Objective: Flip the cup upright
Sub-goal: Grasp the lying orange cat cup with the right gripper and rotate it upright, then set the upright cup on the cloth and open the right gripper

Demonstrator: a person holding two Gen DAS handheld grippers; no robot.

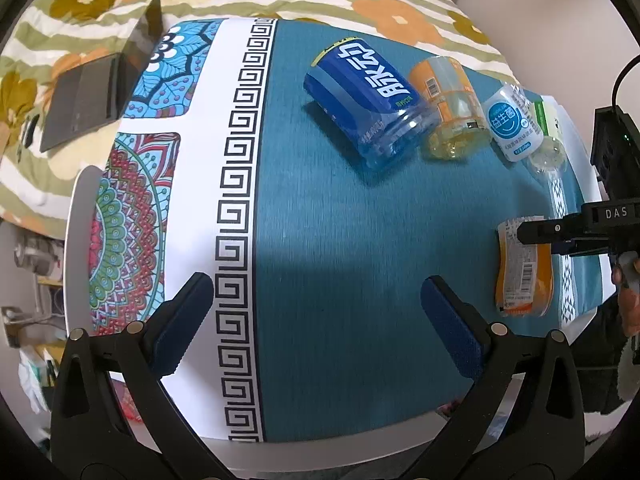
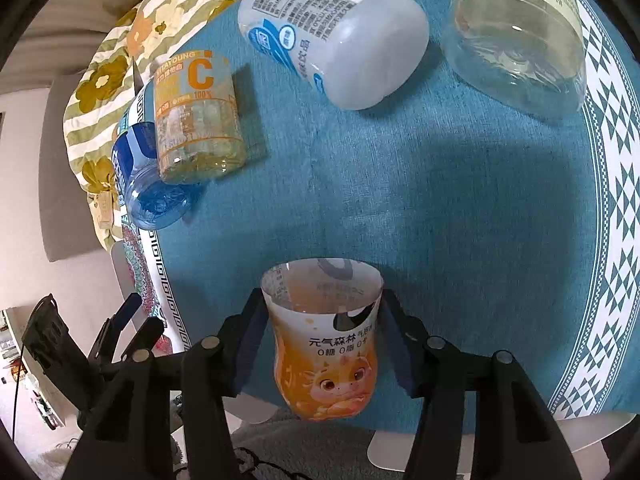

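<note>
The right gripper clamps the empty orange cartoon-printed plastic cup, open end far; left gripper gapes wide, with 4 empty cut-bottle cups beyond.

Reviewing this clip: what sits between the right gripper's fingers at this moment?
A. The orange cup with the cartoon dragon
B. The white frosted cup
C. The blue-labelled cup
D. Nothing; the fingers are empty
A: in the right wrist view, the right gripper has a finger on each side of the orange cartoon-dragon cup, while the blue-labelled cup and white frosted cup lie apart on the teal tablecloth.
</note>
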